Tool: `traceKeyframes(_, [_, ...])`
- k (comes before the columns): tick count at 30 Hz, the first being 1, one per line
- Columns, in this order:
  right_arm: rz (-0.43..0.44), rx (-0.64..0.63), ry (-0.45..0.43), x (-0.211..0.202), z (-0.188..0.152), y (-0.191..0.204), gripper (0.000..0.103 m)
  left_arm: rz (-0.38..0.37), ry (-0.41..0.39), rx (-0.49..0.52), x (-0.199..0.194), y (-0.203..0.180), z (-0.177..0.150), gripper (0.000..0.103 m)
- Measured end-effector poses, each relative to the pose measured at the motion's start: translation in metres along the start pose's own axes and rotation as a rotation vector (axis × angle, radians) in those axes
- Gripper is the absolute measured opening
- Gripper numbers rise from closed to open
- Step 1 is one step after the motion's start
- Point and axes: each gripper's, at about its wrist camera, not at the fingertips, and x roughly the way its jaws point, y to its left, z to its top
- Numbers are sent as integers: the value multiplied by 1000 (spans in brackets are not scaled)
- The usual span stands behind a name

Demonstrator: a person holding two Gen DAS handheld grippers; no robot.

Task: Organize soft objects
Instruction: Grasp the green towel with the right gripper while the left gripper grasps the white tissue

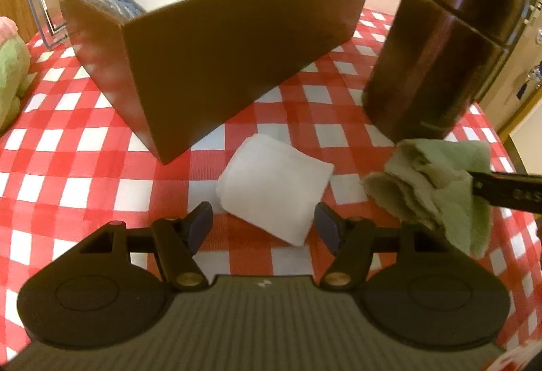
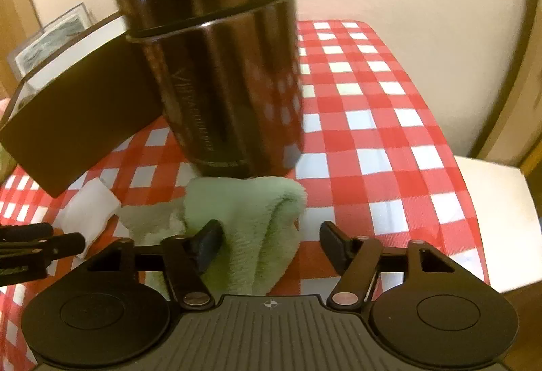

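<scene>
Right now I am looking down my left gripper [image 1: 263, 224] at a white cloth [image 1: 272, 190], folded into a small pad, lying on the checked tablecloth [image 1: 84, 140] just near of the brown box [image 1: 210, 66]. My jaws are standing released, one on each side of the pad's near corner, neither pad pressing it. The box is sitting far and left, open-topped, with something blue [image 1: 118, 0] already inside.

My right gripper [image 2: 269, 244] is hanging open over the green towel [image 2: 250, 228], which is lying crumpled just near of the dark canister [image 2: 220, 66] and right of the white cloth. The left finger [image 2: 208, 244] is touching the pile; the right one is standing clear of it, so nothing is being gripped.

I am judging both cloths light, limp and easily squashed. The white pad will probably be unfolding if I pinch one layer, so I am favouring a bite across its whole thickness near the middle. The towel will be drooping; I am aiming for its thick central ridge, keeping off the canister.
</scene>
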Motion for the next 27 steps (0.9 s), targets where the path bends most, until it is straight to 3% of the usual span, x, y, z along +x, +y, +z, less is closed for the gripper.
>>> traceKeyframes(5, [16,53,4,1,-2,-8,73,14,-20,21,8,-6,6,66])
traceKeyframes(9, [19,52,5,1,-1,-9,74,29,-37,74,11,-13,4,61])
traceKeyframes(12, [26,67,8,1,-1,-12,75,0,-57,114,9,-19,0,37])
traceKeyframes(14, [30,75,10,1,-1,-13,75,-37,-57,119,7,-22,0,10])
traceKeyframes(23, [38,84,3,-1,-1,-16,76,-37,-45,126,3,-29,1,7])
traceKeyframes(27, [91,108,-42,-13,2,-19,78,-34,-31,119,0,-27,0,7])
